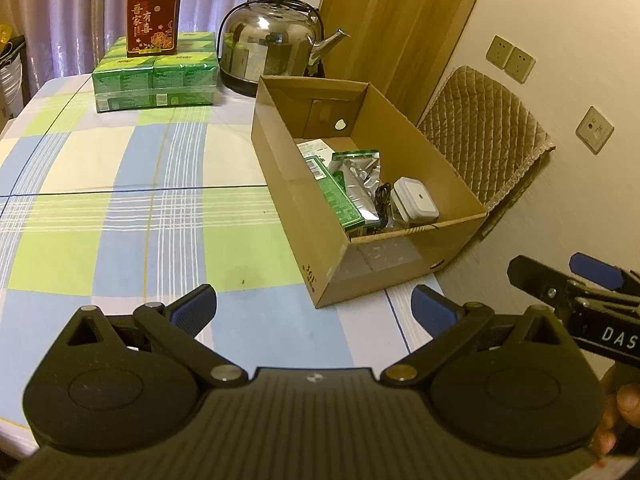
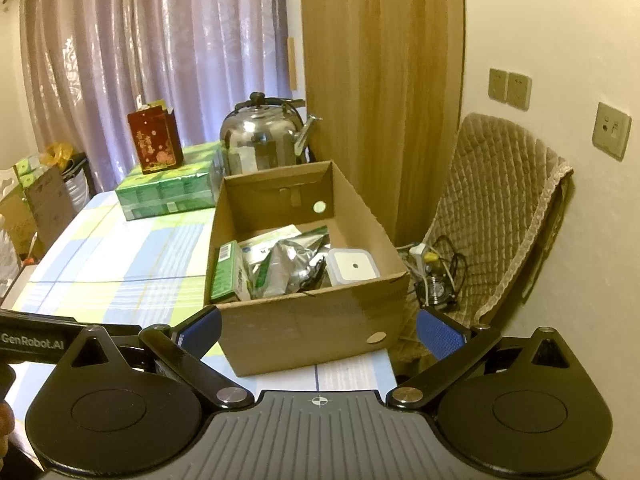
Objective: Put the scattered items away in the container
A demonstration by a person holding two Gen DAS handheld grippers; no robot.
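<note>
An open cardboard box point(image 1: 404, 254) point(image 2: 304, 324) stands at the table's right edge. Inside lie a green carton point(image 1: 340, 200) point(image 2: 224, 268), a silver foil pouch point(image 1: 360, 180) point(image 2: 296, 260), a black cable point(image 1: 384, 196) and a white square device point(image 1: 416, 198) point(image 2: 354, 266). My left gripper point(image 1: 316, 308) is open and holds nothing, above the tablecloth in front of the box's near left corner. My right gripper point(image 2: 320, 328) is open too, close before the box's near wall, and shows at the right edge of the left wrist view point(image 1: 560, 276).
The table wears a checked blue, green and white cloth point(image 1: 132, 208) point(image 2: 120, 264). At its far end sit green tissue packs point(image 1: 154, 74) point(image 2: 168, 190), a red box point(image 1: 152, 20) point(image 2: 154, 142) on them, and a steel kettle point(image 1: 272, 44) point(image 2: 266, 138). A padded chair point(image 1: 484, 132) point(image 2: 496, 208) stands right.
</note>
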